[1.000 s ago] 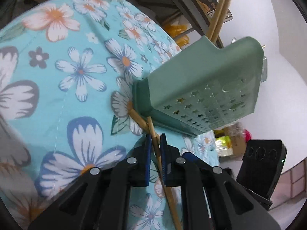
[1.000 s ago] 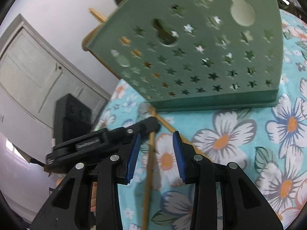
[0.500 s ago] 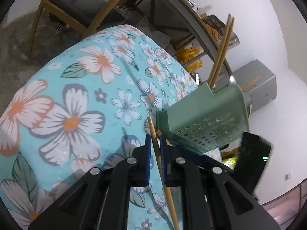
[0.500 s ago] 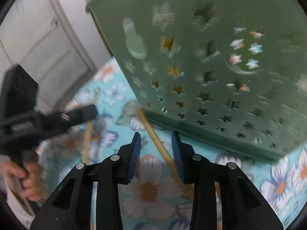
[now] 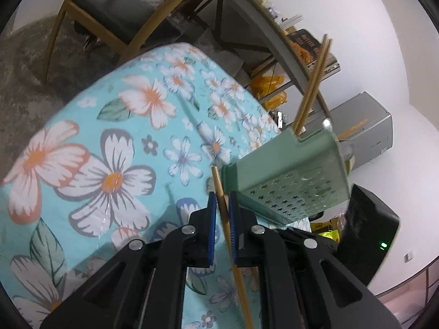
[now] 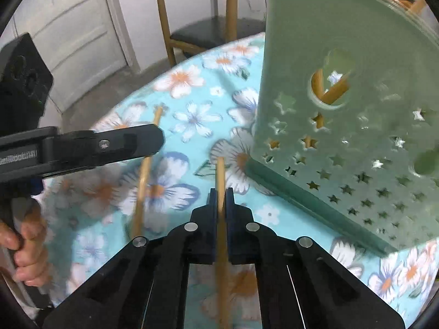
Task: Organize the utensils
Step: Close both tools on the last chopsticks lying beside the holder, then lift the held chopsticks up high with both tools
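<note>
Left gripper [image 5: 220, 213], lower centre of its view, clamps a slim, pale wooden chopstick [image 5: 222, 205] between blue pads. Right gripper [image 6: 221, 205], jaws just closed, pinches a second chopstick [image 6: 220, 175] at lower centre. The sage-green utensil holder [image 6: 343, 126], pierced with star cut-outs, stands at right on the floral tablecloth [image 6: 192, 120], two chopsticks [image 5: 312, 82] rising from it.

The utensil holder [image 6: 343, 109] fills my right view's upper right on the tablecloth [image 6: 192, 120]; a chair [image 6: 203, 27] behind; chopsticks [image 5: 312, 85] seemingly inside it.
</note>
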`<state>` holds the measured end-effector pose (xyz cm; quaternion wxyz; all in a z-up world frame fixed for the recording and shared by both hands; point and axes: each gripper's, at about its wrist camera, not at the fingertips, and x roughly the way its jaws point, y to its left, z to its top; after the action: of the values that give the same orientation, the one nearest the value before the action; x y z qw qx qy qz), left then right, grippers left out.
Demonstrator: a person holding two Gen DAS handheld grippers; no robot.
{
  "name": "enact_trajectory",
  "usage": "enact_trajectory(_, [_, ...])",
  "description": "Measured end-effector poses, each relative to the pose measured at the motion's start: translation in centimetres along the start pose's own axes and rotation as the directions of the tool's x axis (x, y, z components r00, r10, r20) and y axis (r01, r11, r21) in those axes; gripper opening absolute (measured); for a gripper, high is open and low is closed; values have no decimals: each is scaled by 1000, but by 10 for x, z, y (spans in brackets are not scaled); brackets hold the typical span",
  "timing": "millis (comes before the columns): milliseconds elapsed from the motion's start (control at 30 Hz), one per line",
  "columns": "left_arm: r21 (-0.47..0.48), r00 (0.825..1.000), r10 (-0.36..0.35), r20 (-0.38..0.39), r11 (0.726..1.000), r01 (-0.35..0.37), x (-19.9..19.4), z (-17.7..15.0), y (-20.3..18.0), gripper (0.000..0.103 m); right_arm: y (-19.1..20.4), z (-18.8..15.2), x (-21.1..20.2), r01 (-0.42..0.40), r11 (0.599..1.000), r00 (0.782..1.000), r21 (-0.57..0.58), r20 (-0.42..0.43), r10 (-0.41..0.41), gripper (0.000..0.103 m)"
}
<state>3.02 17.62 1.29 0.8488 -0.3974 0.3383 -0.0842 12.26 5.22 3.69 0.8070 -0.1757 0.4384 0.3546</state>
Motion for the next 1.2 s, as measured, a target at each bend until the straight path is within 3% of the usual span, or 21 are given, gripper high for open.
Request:
enact_trajectory(133, [29,996,-33,77,999,31,-17,3,-14,7,-3,4,-42,-4,999,996,34,93,1,4])
enact_trajectory(333, [61,975,-121,187,992,112,-52,5,-43,5,-21,15,-115,2,990,962,143,271,-41,4])
enact_trajectory(533, [156,928,-189,321,977,145,-96,19,-90,5,-30,47,-173,-82,980,893,184,449,-10,4])
enact_trajectory(633, [212,903,-221,368,966,150,-115,34,-114,5,-31,66,-201,-49,979,830,197,553,-70,4])
enact_trajectory(733, [280,876,-227,425,954,111,-131,50,-137,5,-41,82,-213,-74,971,783,229,616,-86,4])
enact_trajectory(900, [331,837,-243,490,940,80,-137,85,-162,5,-60,112,-200,-79,959,745,274,656,-126,4])
enact_trajectory(1000, [357,811,-220,542,934,14,-126,101,-172,5,-73,128,-179,-119,945,727,304,675,-126,4])
enact_trajectory(1033, [364,807,-215,551,932,0,-120,106,-173,5,-77,130,-173,-120,943,719,311,682,-133,4])
enact_trajectory(1200, [389,817,-214,536,921,-14,-88,111,-172,5,-91,123,-165,-133,926,665,354,724,-182,4])
